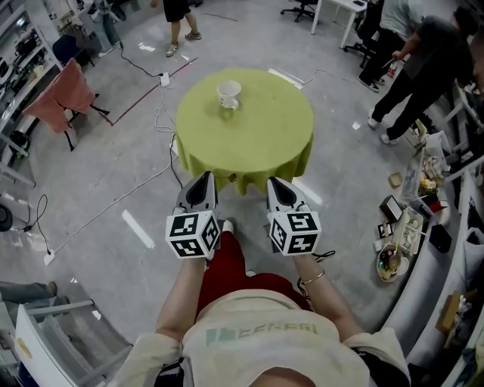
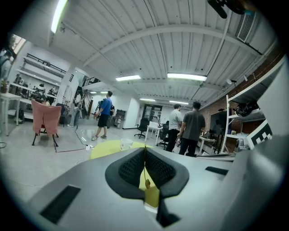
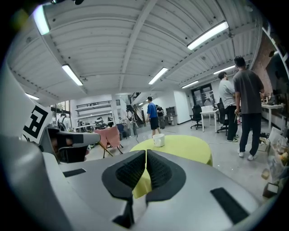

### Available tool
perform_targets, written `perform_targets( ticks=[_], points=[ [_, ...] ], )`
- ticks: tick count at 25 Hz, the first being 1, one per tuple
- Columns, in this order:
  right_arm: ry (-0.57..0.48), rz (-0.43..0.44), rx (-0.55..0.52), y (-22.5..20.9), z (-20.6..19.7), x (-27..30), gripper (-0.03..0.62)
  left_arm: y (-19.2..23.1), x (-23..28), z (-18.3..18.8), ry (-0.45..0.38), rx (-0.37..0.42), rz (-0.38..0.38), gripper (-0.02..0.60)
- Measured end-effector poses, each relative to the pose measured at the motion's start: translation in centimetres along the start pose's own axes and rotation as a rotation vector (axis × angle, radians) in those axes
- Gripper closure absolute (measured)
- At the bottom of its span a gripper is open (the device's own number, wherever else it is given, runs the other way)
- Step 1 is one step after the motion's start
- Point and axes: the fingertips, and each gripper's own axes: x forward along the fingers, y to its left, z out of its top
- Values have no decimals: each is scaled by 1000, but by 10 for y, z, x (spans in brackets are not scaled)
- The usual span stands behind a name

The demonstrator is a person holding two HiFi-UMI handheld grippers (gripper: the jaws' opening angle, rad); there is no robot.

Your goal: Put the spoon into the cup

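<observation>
A white cup [image 1: 228, 94] stands on the far part of a round table with a yellow-green cloth [image 1: 257, 136]. I cannot make out a spoon in any view. My left gripper [image 1: 203, 180] and right gripper [image 1: 277, 184] are held side by side in front of the table's near edge, short of it and above the floor. Both are shut with nothing between the jaws. In the left gripper view the cup [image 2: 126, 144] shows beyond the shut left gripper [image 2: 144, 163]. In the right gripper view the cup [image 3: 158, 140] sits on the table [image 3: 185, 146] beyond the shut right gripper [image 3: 146, 168].
A chair draped in pink cloth [image 1: 63, 94] stands at the far left, with cables [image 1: 151, 83] across the floor. Two people [image 1: 423, 64] stand at the far right by a cluttered shelf [image 1: 412, 227]. Another person [image 1: 178, 19] walks behind the table.
</observation>
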Motion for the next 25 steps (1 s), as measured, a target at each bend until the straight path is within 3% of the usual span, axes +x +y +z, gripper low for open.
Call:
perform_targets(
  ticks=[11,25],
  points=[
    [34,-9,6,-12,20,109,557,69,88,14,30,-36,16,557],
    [57,-46,33,-28,47,216,557,127,185,37,66,-59,-17,557]
  ],
)
